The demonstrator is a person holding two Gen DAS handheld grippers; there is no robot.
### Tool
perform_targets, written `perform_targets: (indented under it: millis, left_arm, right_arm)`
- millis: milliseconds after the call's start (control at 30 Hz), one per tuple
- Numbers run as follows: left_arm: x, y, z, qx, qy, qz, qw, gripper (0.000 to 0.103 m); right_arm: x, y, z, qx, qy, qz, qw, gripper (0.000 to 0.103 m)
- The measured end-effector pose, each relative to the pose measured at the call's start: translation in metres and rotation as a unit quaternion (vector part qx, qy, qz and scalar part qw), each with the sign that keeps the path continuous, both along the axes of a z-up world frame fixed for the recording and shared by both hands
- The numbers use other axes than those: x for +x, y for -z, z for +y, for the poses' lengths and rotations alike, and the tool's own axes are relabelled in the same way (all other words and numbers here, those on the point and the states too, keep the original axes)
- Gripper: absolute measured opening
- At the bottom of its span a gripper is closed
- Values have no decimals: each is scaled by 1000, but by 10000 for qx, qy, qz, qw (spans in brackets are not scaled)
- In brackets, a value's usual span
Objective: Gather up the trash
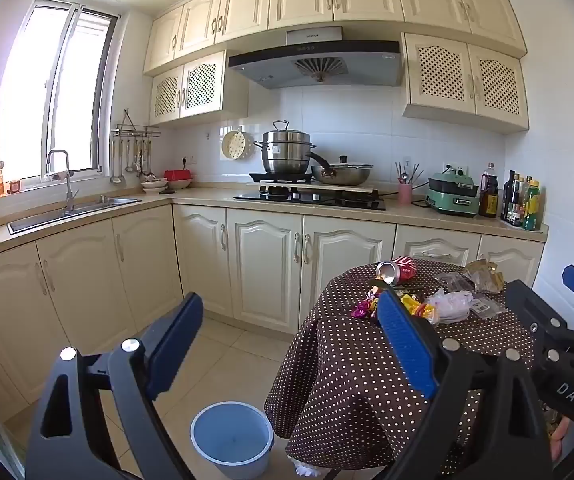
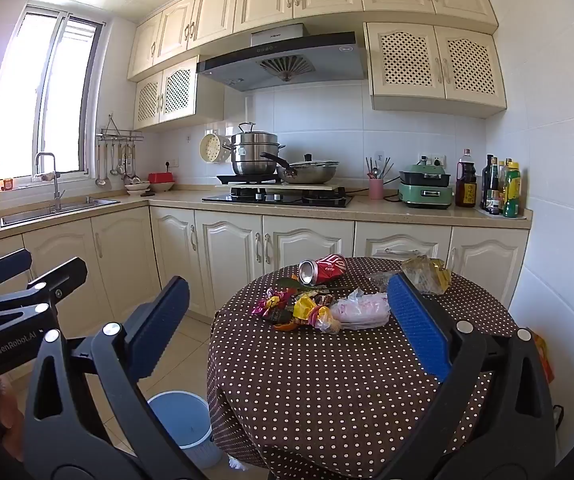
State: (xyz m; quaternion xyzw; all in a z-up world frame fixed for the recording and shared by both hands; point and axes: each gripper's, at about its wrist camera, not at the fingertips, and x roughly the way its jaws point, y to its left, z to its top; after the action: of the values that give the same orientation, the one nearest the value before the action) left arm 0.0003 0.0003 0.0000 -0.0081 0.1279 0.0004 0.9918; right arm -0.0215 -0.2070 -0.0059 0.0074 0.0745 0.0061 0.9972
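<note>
Left gripper (image 1: 287, 328) spread as wide as can be, nothing between the blue pads, hanging off the near left edge of the round counter (image 1: 367, 380) under a brown polka-dot cloth. Right gripper (image 2: 287, 312) equally wide, empty too, poised over the counter's near edge, pointing at the litter beyond.

Trash gathered on the far half of the counter:
- Crushed red can (image 2: 325, 268) lying on its side near the far edge, open end turned left.
- Heap of bright candy wrappers (image 2: 291, 306) near the centre, just in front of the can.
- Crumpled white plastic bag (image 2: 363, 308) touching the right side of the wrappers.
- Clear and gold crinkled packet (image 2: 427, 274) towards the far right edge, partly hidden behind the right gripper's finger.
- Small clear packets (image 1: 487, 306) seen from the left wrist view, right of the white bag.

Blue bin (image 1: 233, 438) with a white rim standing on the tiled floor by the counter's near left edge, open, inside looking bare as far as seen.
</note>
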Motion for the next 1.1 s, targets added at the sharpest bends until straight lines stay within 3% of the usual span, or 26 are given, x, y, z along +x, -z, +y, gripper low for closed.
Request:
perform_targets:
  millis: [1100]
  left_arm:
    - [3, 2, -2, 32, -2, 41, 10000, 87]
  right_arm:
    - [2, -1, 0, 3, 8, 10, 10000, 97]
